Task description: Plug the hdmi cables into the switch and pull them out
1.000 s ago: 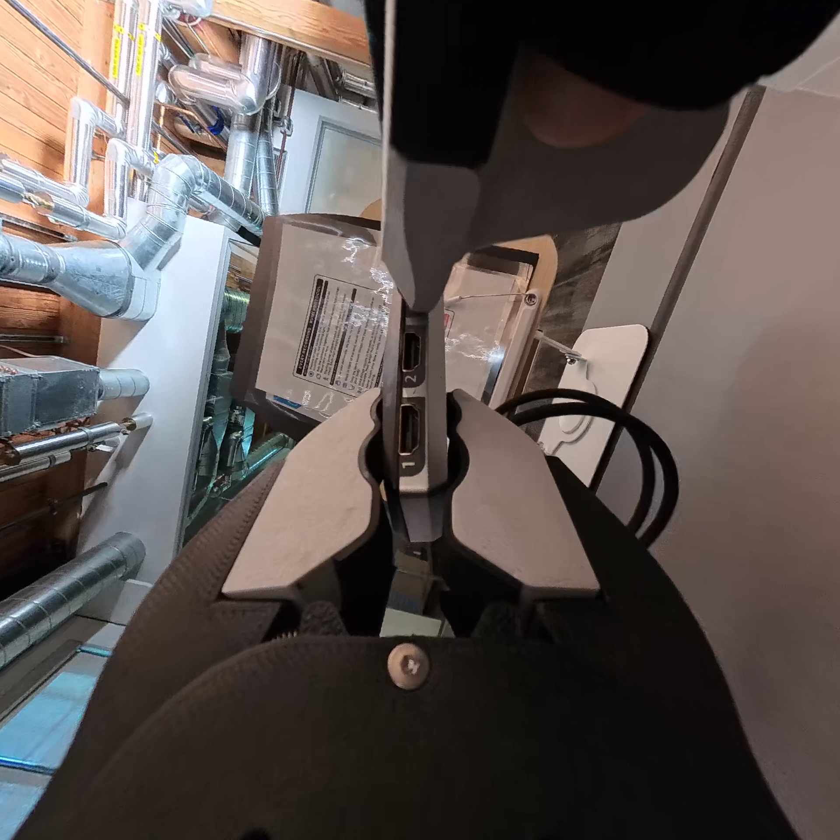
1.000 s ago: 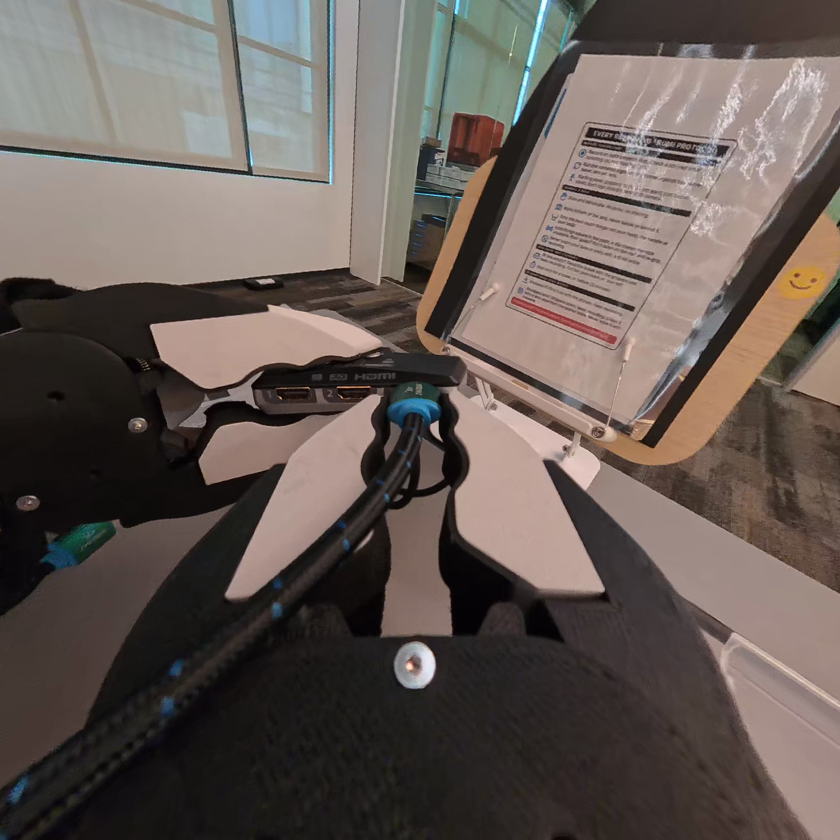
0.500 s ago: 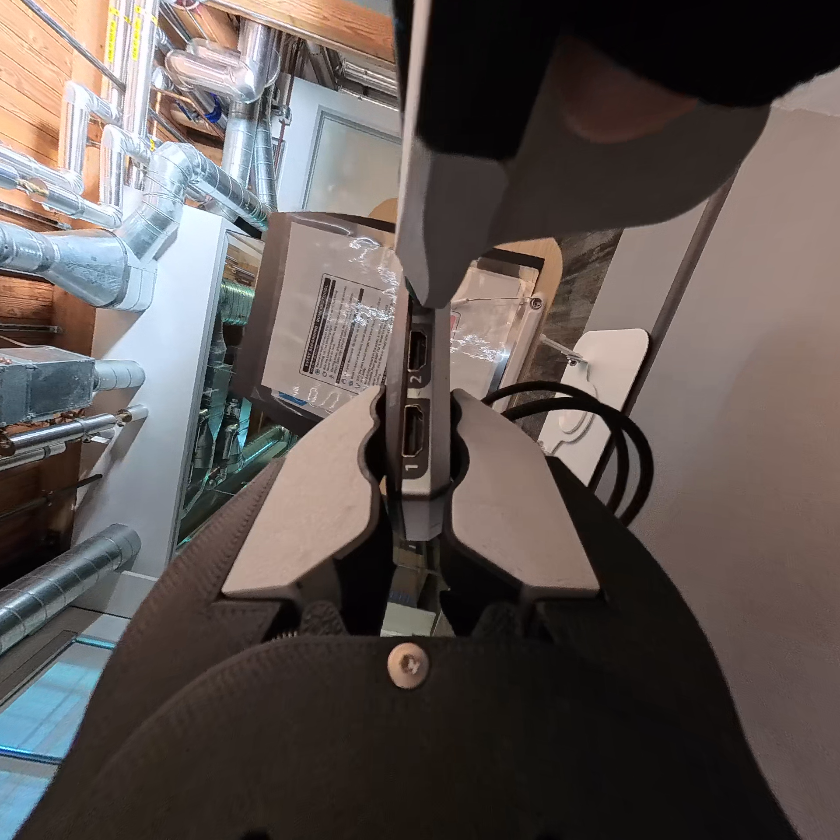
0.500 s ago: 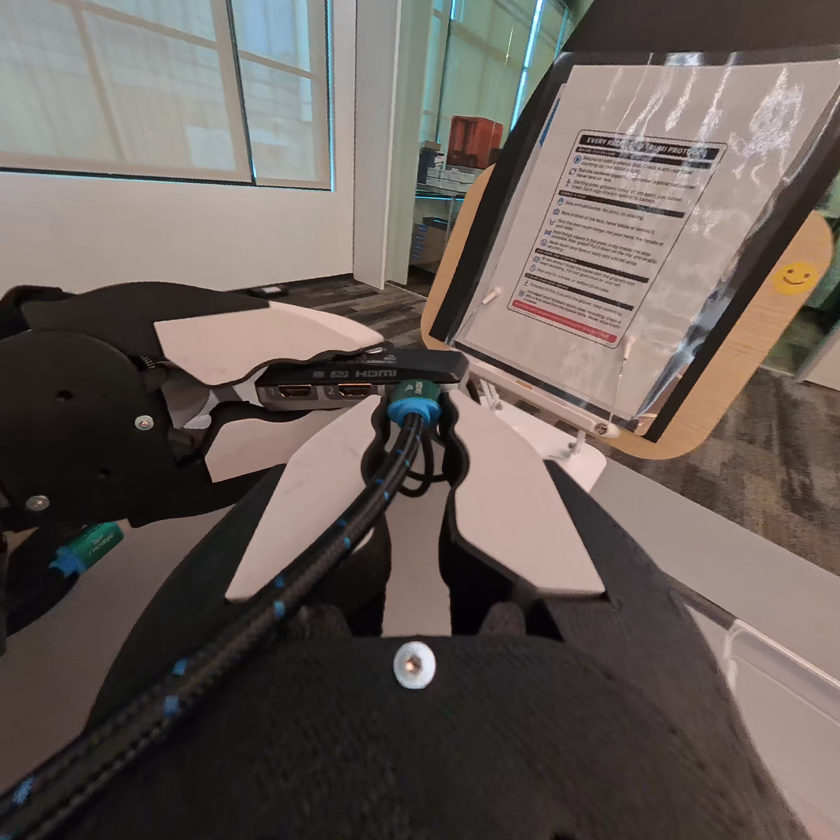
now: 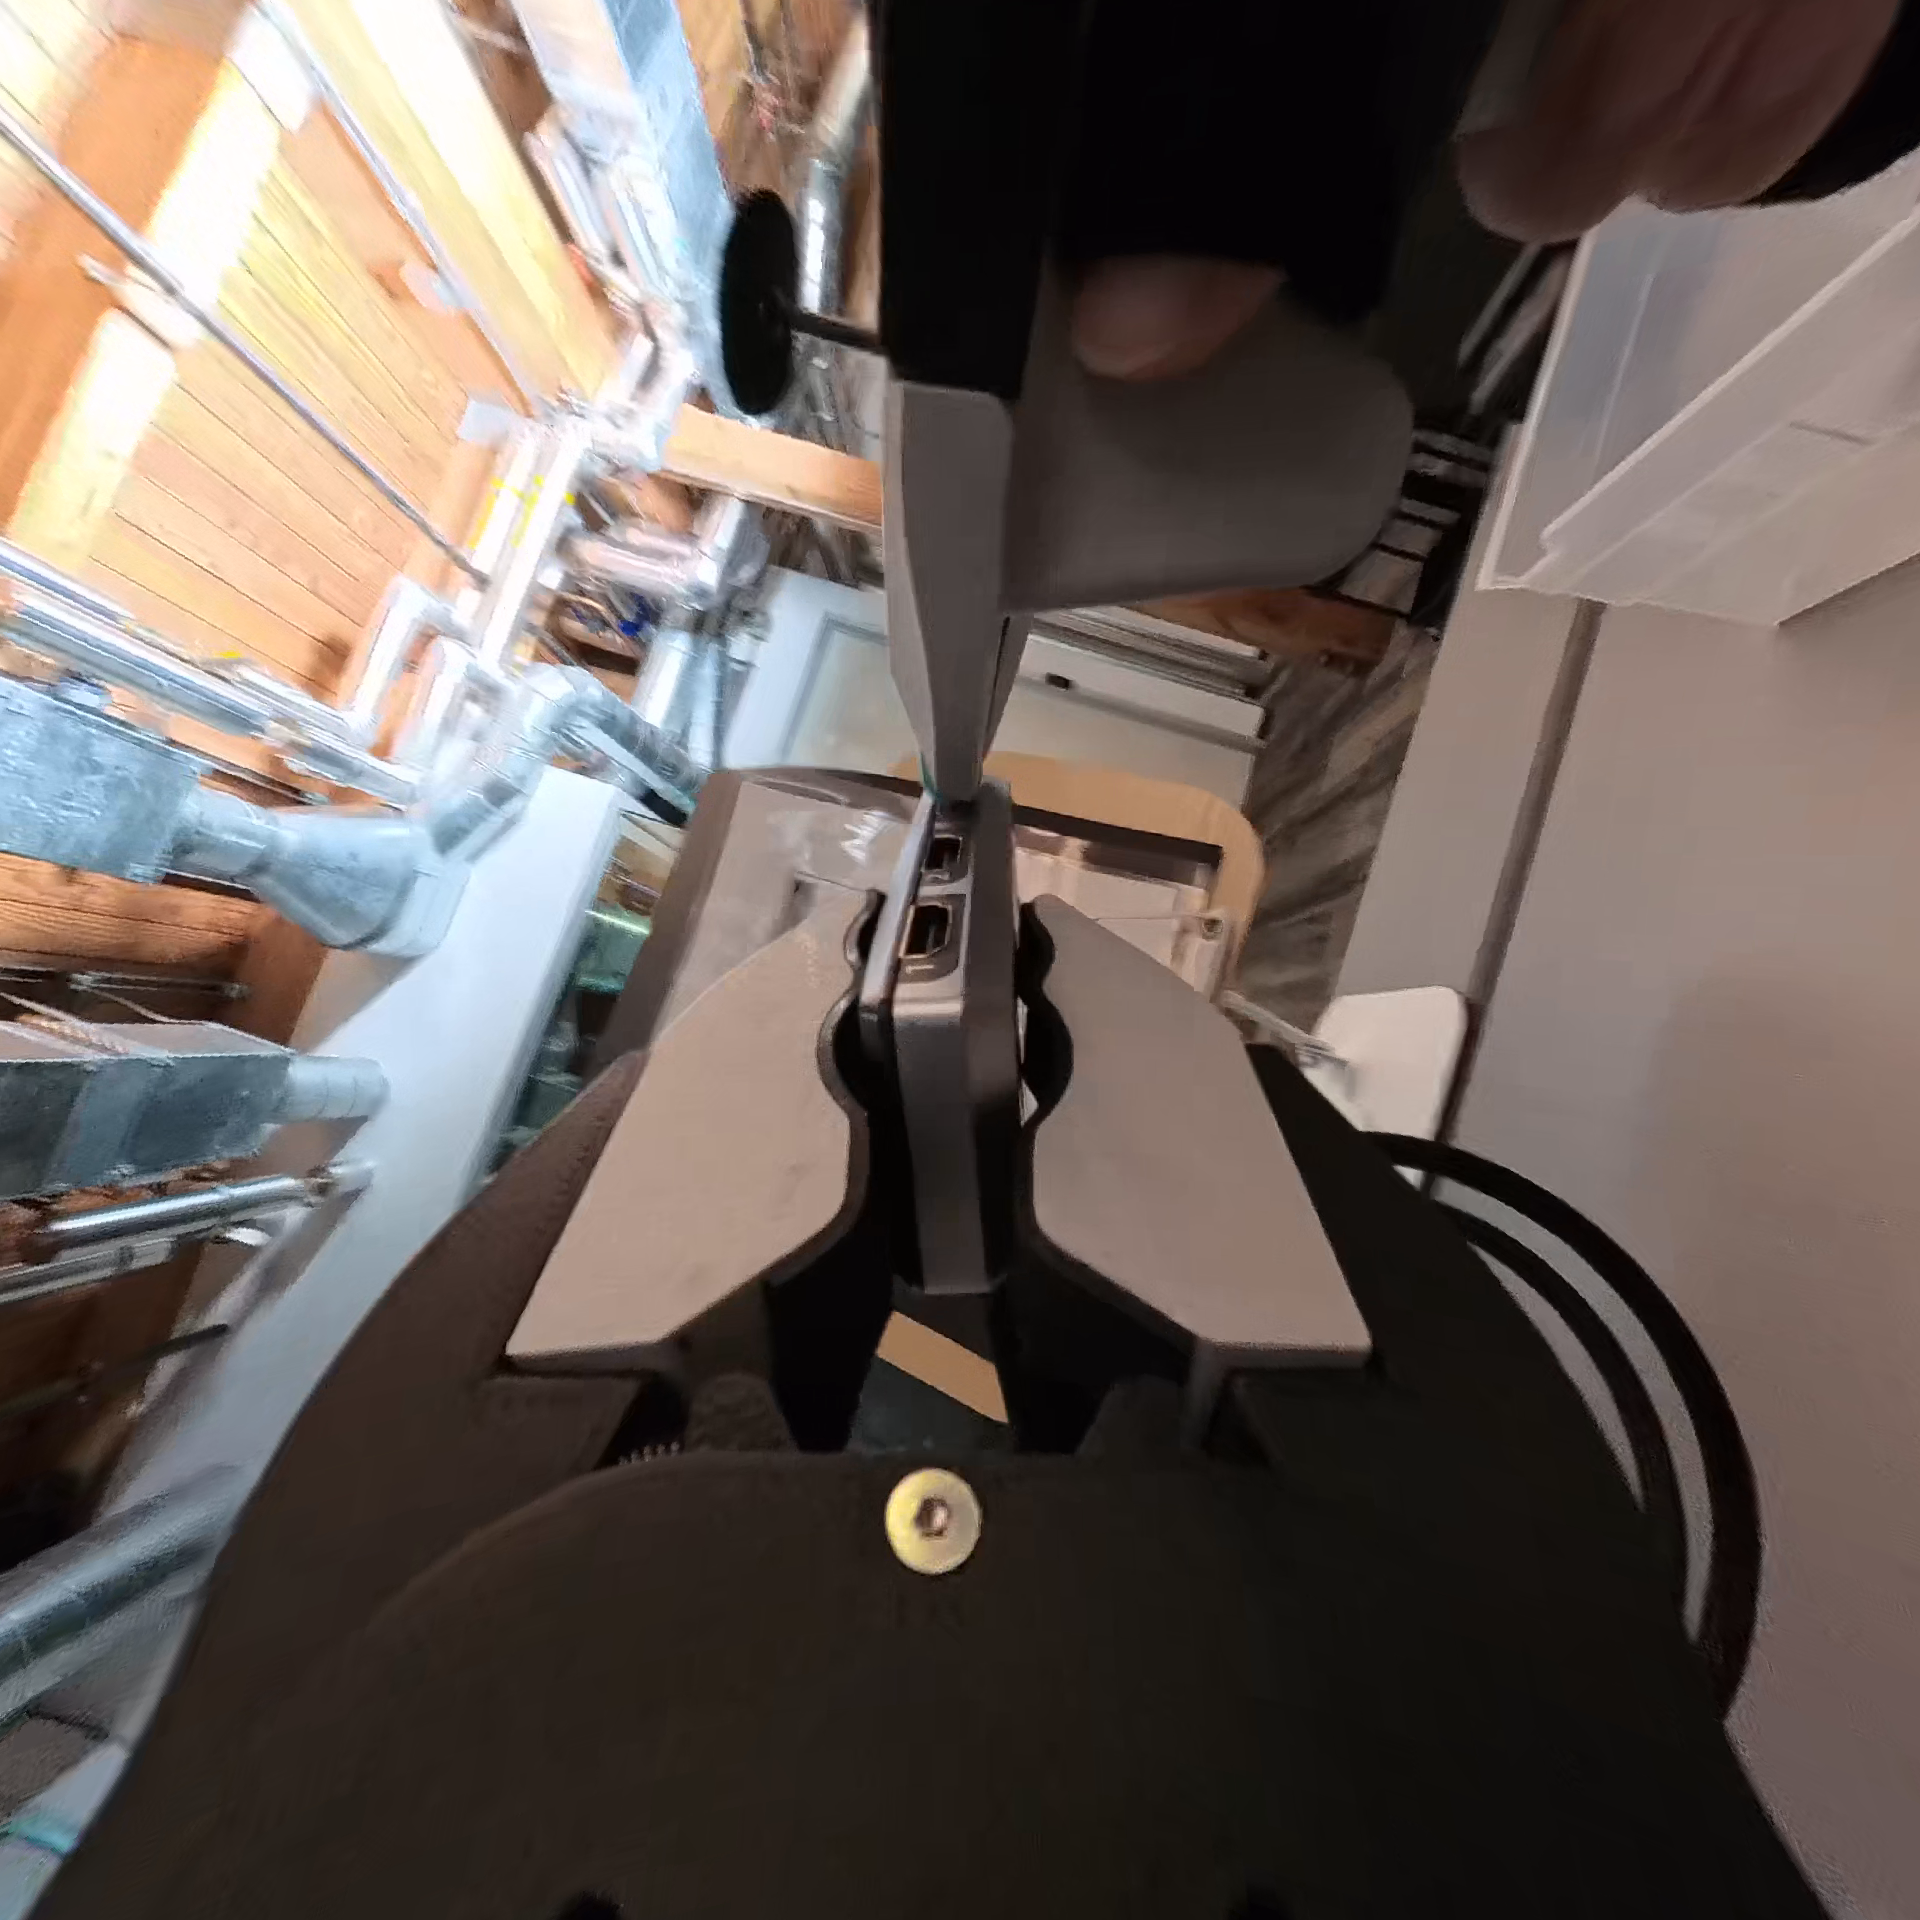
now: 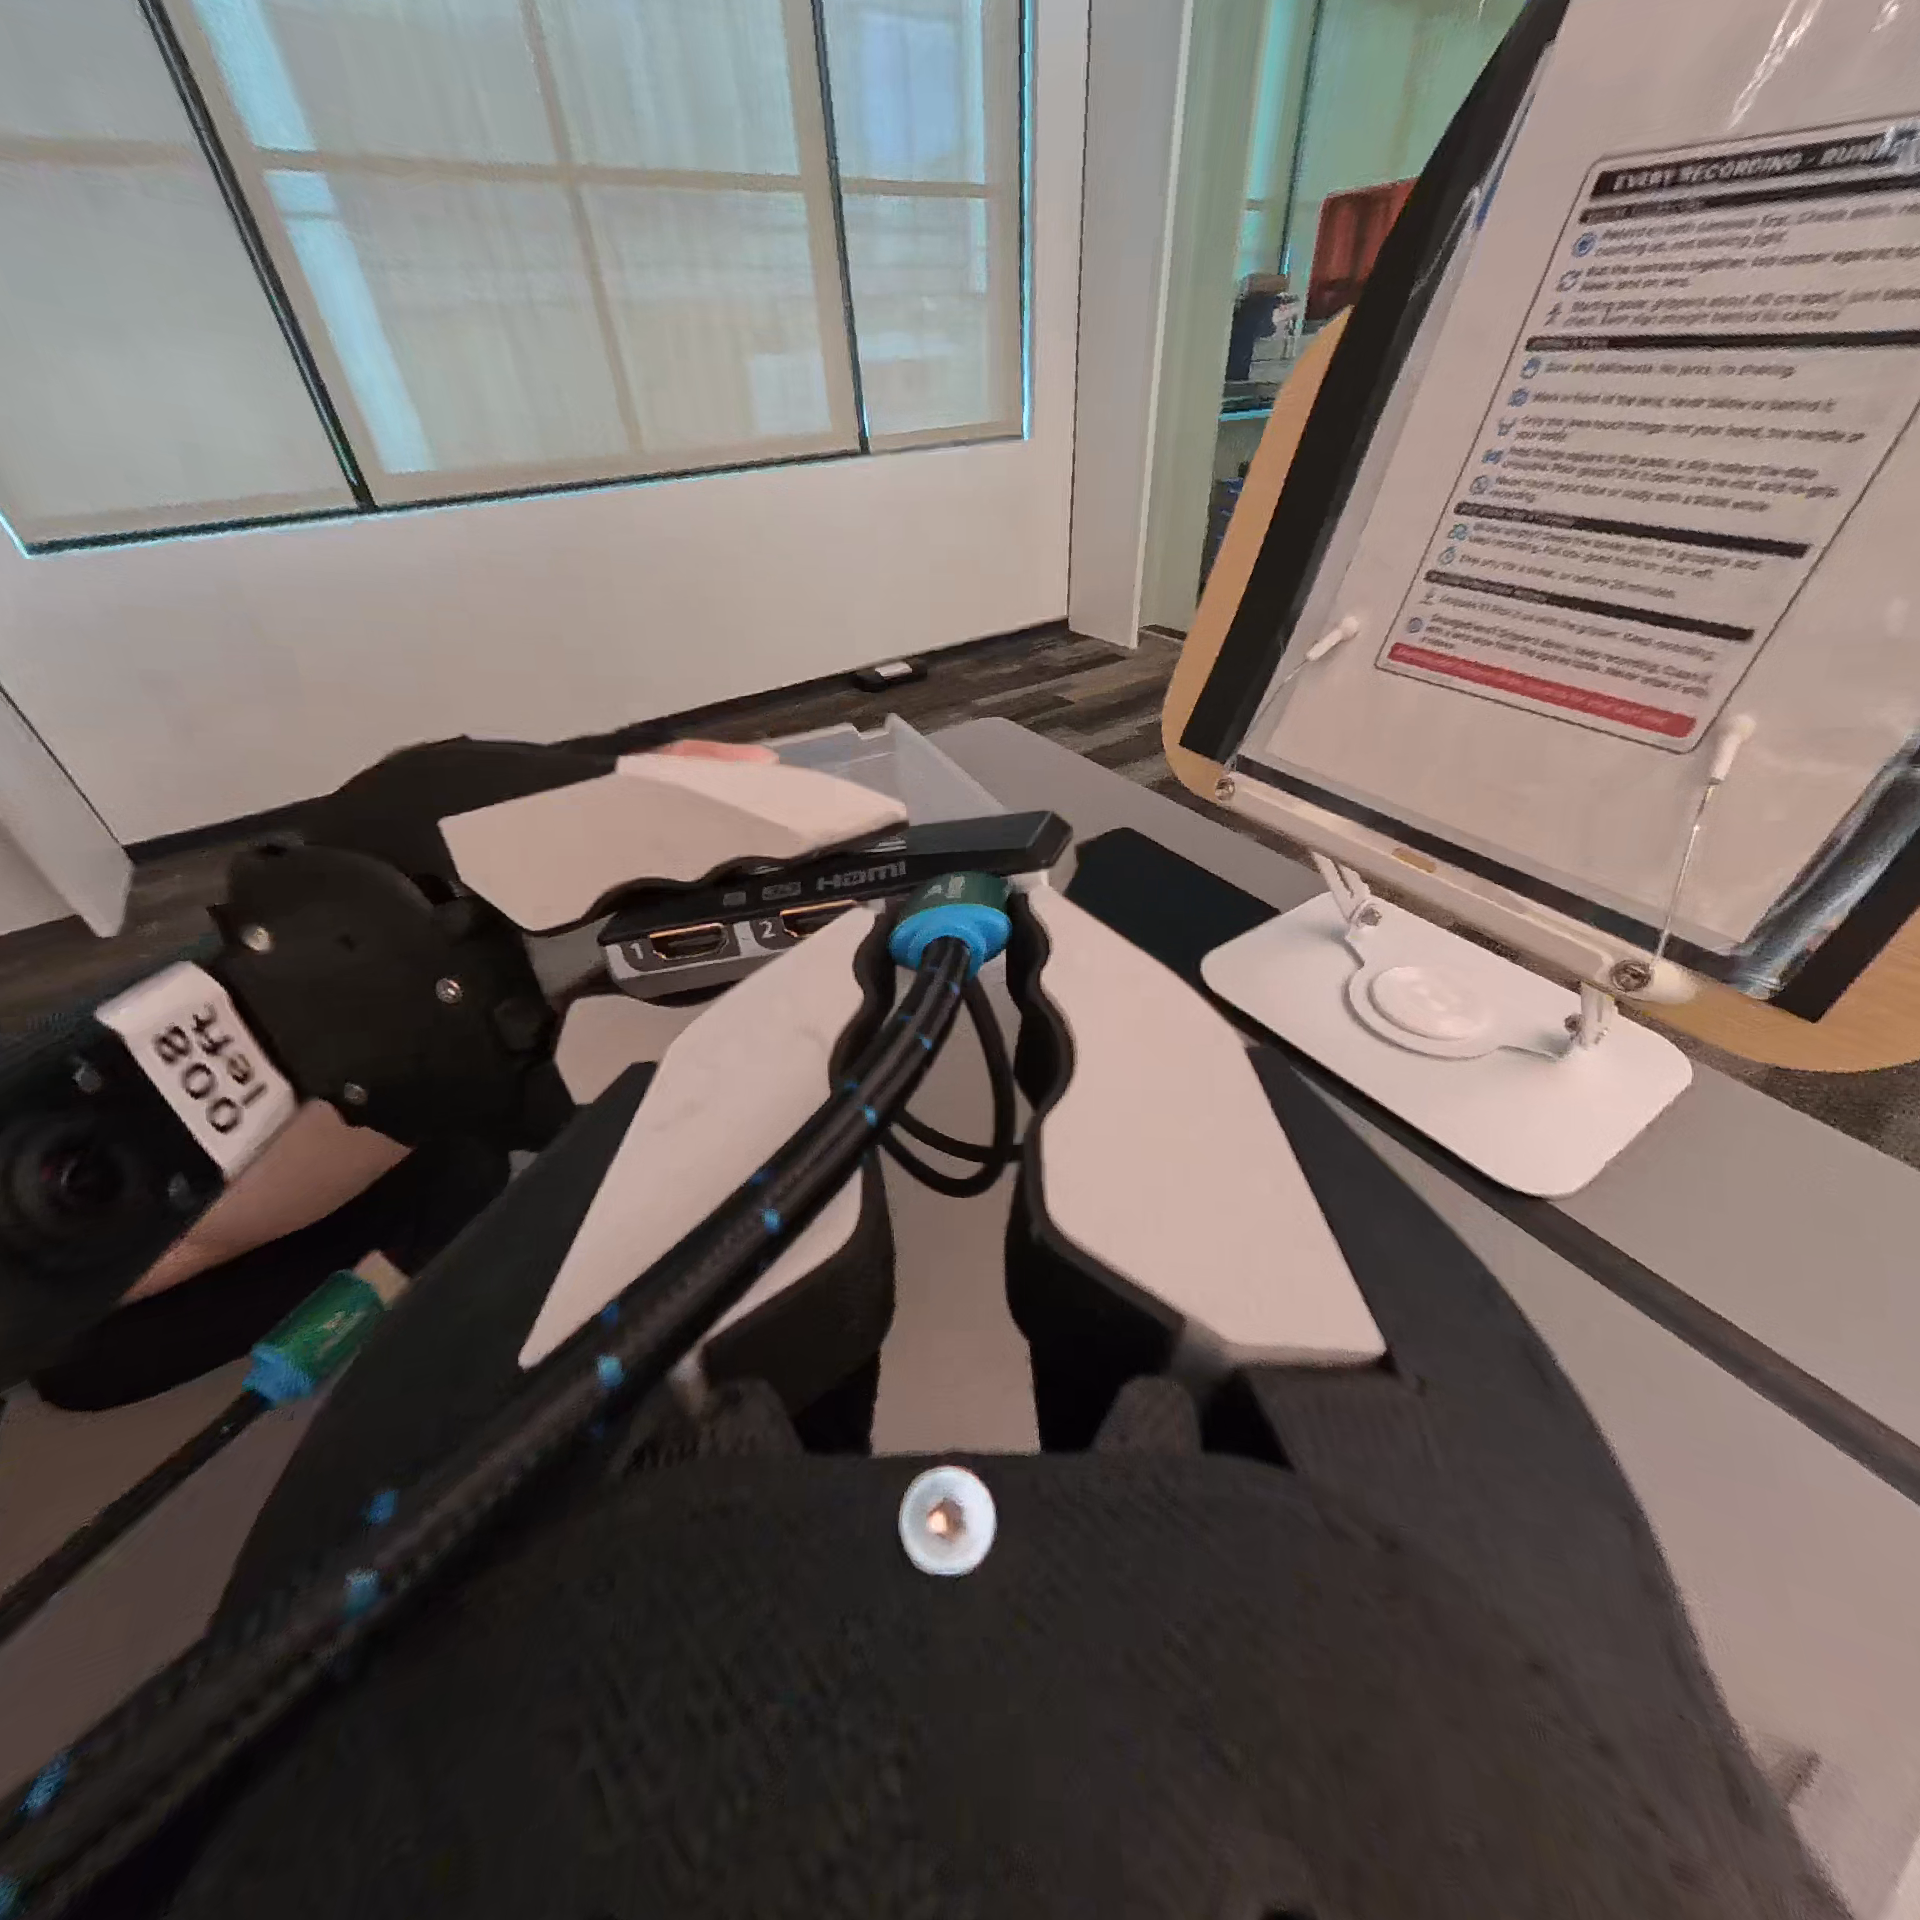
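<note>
My left gripper is shut on the black and grey HDMI switch, held on edge, with two empty ports facing me. In the right wrist view the switch lies flat between the left gripper's white fingers, ports 1 and 2 empty. My right gripper is shut on a green and blue HDMI plug on a braided black cable. The plug sits against the switch's edge past port 2. The right gripper's finger reaches the switch from above in the left wrist view.
A second green-tipped cable end lies at the lower left on the grey table. A framed notice on a white stand stands to the right. A clear plastic bin sits behind the switch. Black cable loops lie to the right.
Both grippers swung together with the switch and plug still held. The left wrist view tilted toward the ceiling pipes, and the right wrist view lowered toward the table.
</note>
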